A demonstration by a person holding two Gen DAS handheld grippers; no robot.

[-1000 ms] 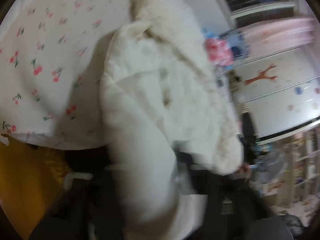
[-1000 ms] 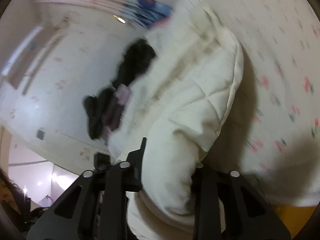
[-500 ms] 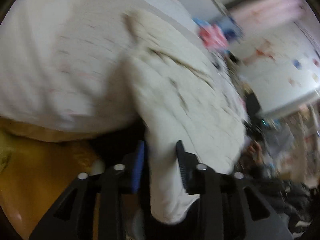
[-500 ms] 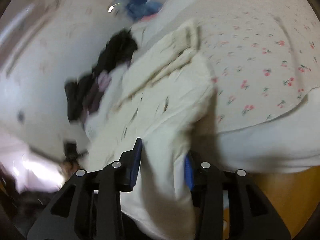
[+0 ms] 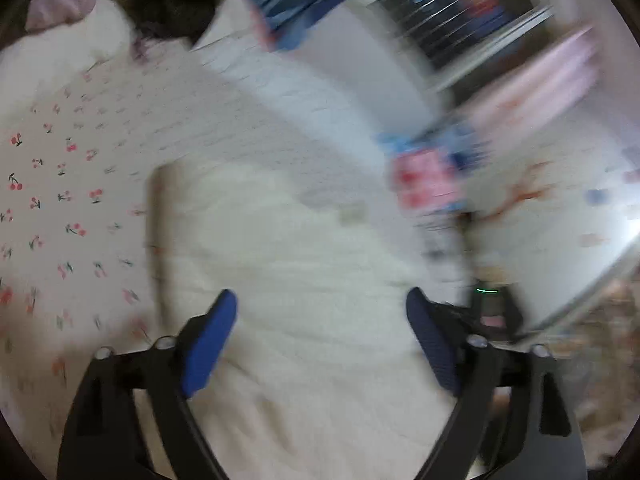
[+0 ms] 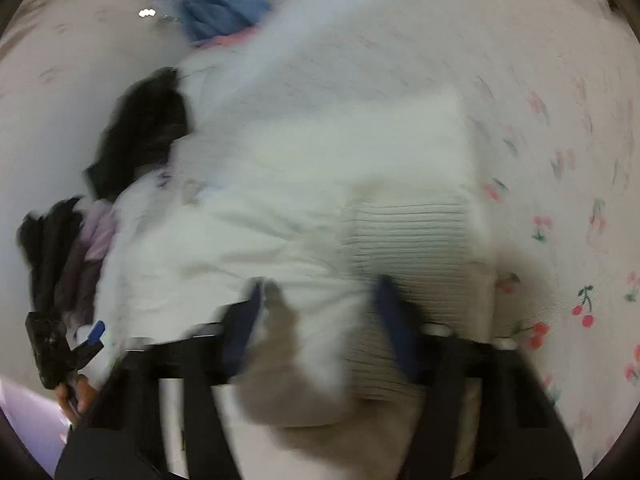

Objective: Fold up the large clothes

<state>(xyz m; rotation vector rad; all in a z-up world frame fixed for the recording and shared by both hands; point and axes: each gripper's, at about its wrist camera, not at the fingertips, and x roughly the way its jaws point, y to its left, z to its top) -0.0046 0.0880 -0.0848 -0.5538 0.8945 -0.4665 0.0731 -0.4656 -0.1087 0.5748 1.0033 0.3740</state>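
Note:
A white quilted jacket (image 5: 296, 272) lies spread on a bed with a cherry-print sheet (image 5: 60, 184). My left gripper (image 5: 320, 312) is open above the jacket, its blue pads wide apart and empty. In the right wrist view the same jacket (image 6: 304, 184) lies flat, with a ribbed hem (image 6: 404, 240) near my fingers. My right gripper (image 6: 320, 300) is open, its jaws apart over the jacket's lower edge, with cloth between them but not pinched. Both views are blurred by motion.
Dark clothes (image 6: 140, 132) and a lilac garment (image 6: 96, 232) lie left of the jacket. A blue item (image 6: 216, 4) lies at the far end of the bed. A wardrobe with animal stickers (image 5: 540, 200) and a window (image 5: 460, 12) stand beyond the bed.
Both grippers held the jacket shut half a second ago. Both have let go and opened. The jacket now lies flat on the bed, and both grippers have moved over it.

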